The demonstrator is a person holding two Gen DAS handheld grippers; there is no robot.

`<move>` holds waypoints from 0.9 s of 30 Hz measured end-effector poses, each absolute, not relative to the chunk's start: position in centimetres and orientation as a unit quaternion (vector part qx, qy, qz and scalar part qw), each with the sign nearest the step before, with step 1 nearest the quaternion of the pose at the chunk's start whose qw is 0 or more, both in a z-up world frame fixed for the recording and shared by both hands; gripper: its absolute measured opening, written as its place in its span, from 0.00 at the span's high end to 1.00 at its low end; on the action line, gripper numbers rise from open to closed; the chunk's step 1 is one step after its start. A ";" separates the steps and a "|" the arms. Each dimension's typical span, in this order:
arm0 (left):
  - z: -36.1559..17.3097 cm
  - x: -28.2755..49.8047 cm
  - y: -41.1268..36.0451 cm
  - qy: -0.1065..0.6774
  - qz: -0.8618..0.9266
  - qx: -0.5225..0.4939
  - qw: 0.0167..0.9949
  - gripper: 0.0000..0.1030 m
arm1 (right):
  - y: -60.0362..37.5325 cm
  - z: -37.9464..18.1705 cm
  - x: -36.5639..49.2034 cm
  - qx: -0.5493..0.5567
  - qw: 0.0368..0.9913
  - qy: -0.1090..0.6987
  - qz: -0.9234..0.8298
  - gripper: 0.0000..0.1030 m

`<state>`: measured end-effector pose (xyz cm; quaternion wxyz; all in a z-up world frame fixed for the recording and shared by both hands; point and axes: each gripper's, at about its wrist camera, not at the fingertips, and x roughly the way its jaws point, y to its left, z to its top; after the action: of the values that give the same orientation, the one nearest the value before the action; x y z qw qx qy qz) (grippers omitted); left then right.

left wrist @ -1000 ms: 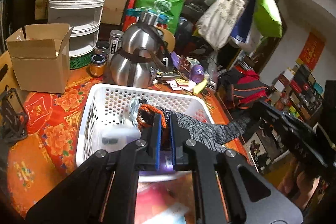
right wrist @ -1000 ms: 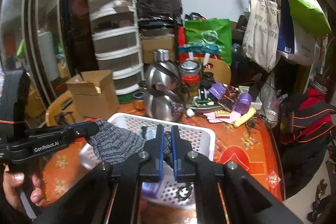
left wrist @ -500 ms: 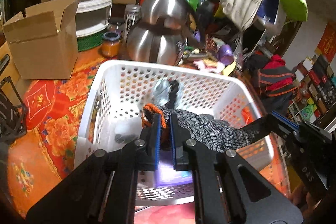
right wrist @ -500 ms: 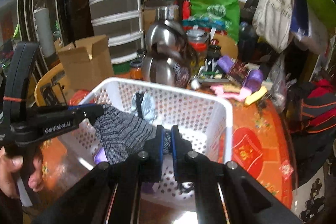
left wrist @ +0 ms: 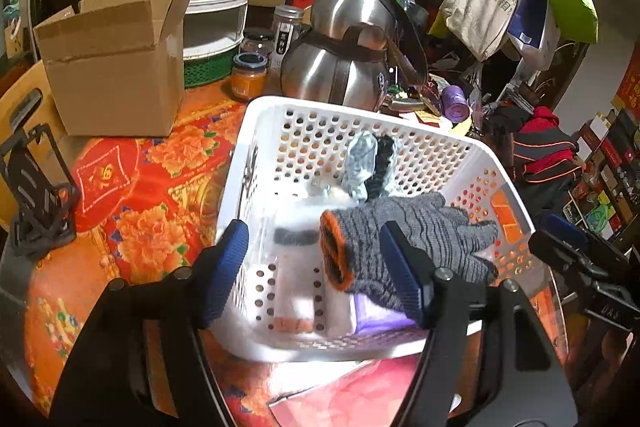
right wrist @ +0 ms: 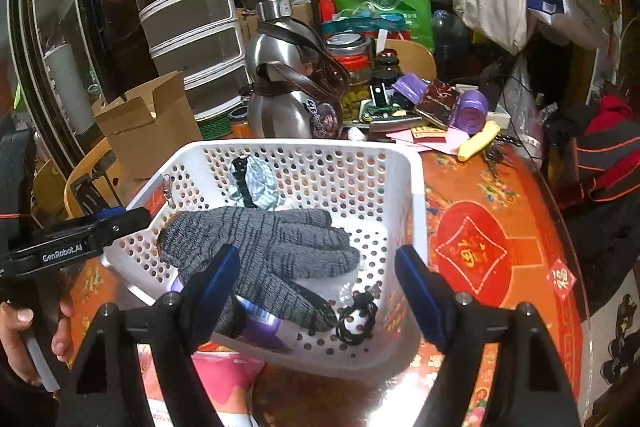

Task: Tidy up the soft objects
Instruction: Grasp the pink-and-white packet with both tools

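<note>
A grey knit glove with an orange cuff lies inside the white perforated basket, on top of other items; it also shows in the right wrist view. A pale blue and black cloth lies at the basket's far wall. My left gripper is open over the basket's near edge, its fingers either side of the glove's cuff and apart from it. My right gripper is open over the basket, above the glove's fingers, holding nothing.
The basket stands on a red and orange floral tablecloth. A cardboard box is to the left, steel flasks and jars behind. Purple rolls and papers clutter the back right. Bags hang at the far right.
Both grippers were shut on the glove, stretched between them over the basket. Both have opened and the glove has dropped into the basket.
</note>
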<state>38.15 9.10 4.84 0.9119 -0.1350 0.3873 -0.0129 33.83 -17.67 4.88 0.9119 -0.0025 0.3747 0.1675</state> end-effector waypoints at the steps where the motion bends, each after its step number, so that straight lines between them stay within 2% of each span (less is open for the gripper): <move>1: 4.7 38.0 9.2 0.389 -0.012 -0.135 0.911 0.36 | -17.8 4.8 33.7 -0.001 0.912 0.376 0.167 0.22; 12: 4.5 35.3 8.5 0.394 -0.022 -0.126 0.910 0.36 | -18.7 4.7 31.0 0.007 0.912 0.374 0.168 0.22; 19: 4.8 29.8 7.7 0.385 -0.037 -0.117 0.915 0.35 | -19.9 3.7 24.8 0.032 0.917 0.346 0.197 0.22; 23: 4.0 26.2 7.3 0.381 -0.053 -0.111 0.917 0.33 | -19.6 1.3 21.8 0.038 0.908 0.354 0.221 0.22; 27: 1.0 24.2 7.0 0.408 -0.057 -0.116 0.904 0.33 | -18.1 -1.8 21.2 0.027 0.896 0.378 0.232 0.23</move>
<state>24.24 7.00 0.97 0.9036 -0.1163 0.4083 -0.0570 21.19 -18.14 -1.80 0.8959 0.0274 0.3776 0.2324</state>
